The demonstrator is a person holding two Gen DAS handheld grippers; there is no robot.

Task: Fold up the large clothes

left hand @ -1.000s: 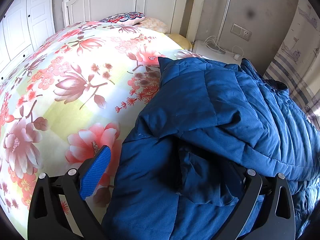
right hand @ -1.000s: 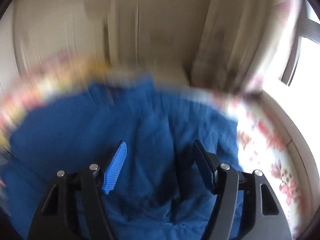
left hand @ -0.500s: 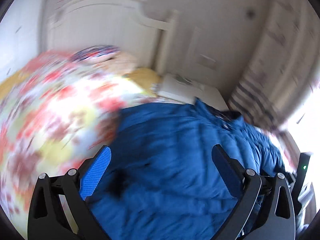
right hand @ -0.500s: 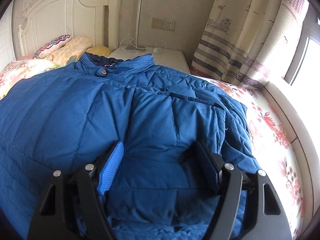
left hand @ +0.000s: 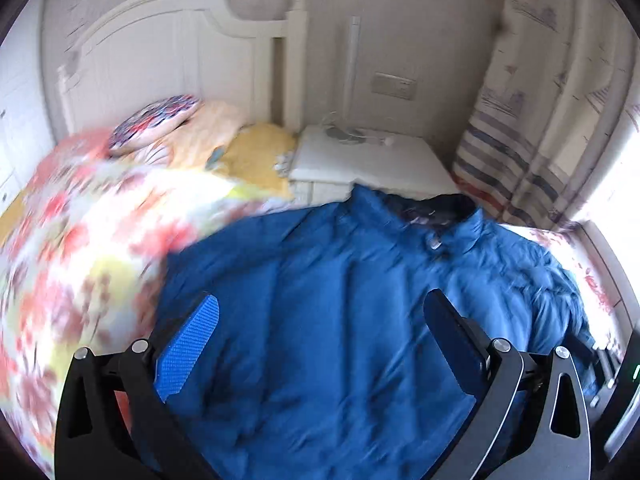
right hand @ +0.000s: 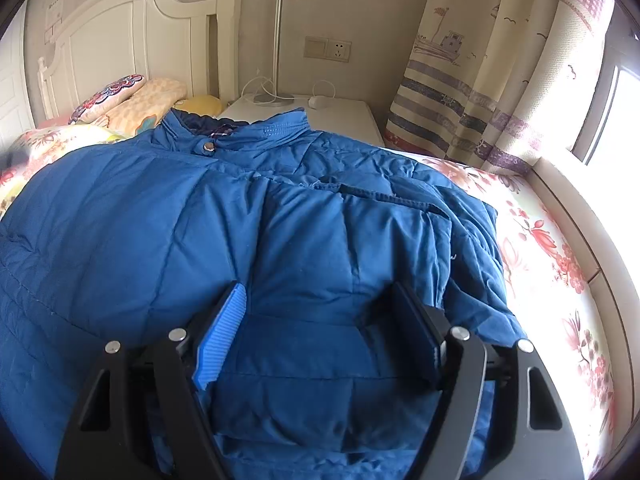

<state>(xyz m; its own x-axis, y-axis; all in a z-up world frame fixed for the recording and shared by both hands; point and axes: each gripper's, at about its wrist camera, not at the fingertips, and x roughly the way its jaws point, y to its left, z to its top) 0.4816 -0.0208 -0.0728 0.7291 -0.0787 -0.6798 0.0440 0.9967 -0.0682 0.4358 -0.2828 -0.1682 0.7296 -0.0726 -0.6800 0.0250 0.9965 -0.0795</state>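
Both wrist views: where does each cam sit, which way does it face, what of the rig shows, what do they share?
Left wrist: on the left hand-held gripper, above the blue jacket, facing the headboard; both fingers apart; the other device's edge at far right.
Right wrist: on the right hand-held gripper, low over the jacket's folded sleeve, facing the nightstand and curtain; fingers apart, fabric between them.
Shared: jacket collar snap, pillows, wall socket.
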